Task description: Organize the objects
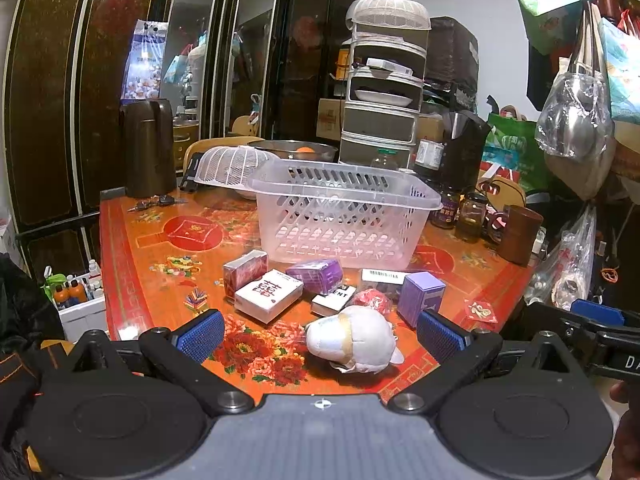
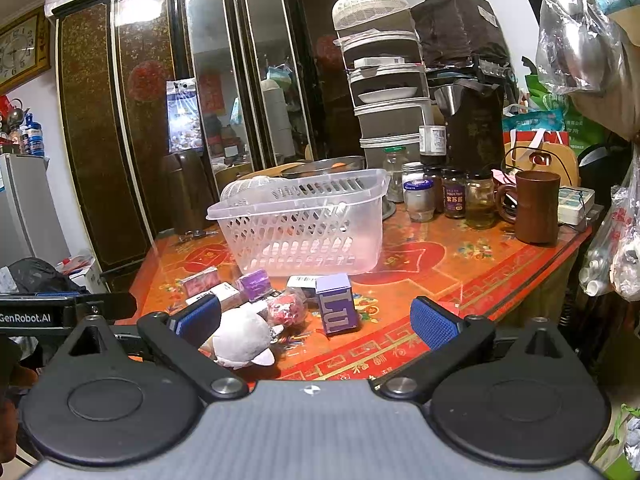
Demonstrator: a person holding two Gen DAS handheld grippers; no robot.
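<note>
left gripper [image 1: 320, 336] fingers apart | right gripper [image 2: 316, 322] fingers apart | plush toy [image 1: 352, 342] on bench [image 1: 152, 280] before empty basket [image 1: 344, 216] | likely soft, light; pinch across body

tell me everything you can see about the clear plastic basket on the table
The clear plastic basket is rectangular and translucent, with slotted lattice walls, a perforated floor and a flared smooth rim. It stands upright on the red floral tabletop and looks empty. Small boxes lie just in front of it; a white mesh dome cover sits behind its left corner. Neither gripper touches it.
</note>
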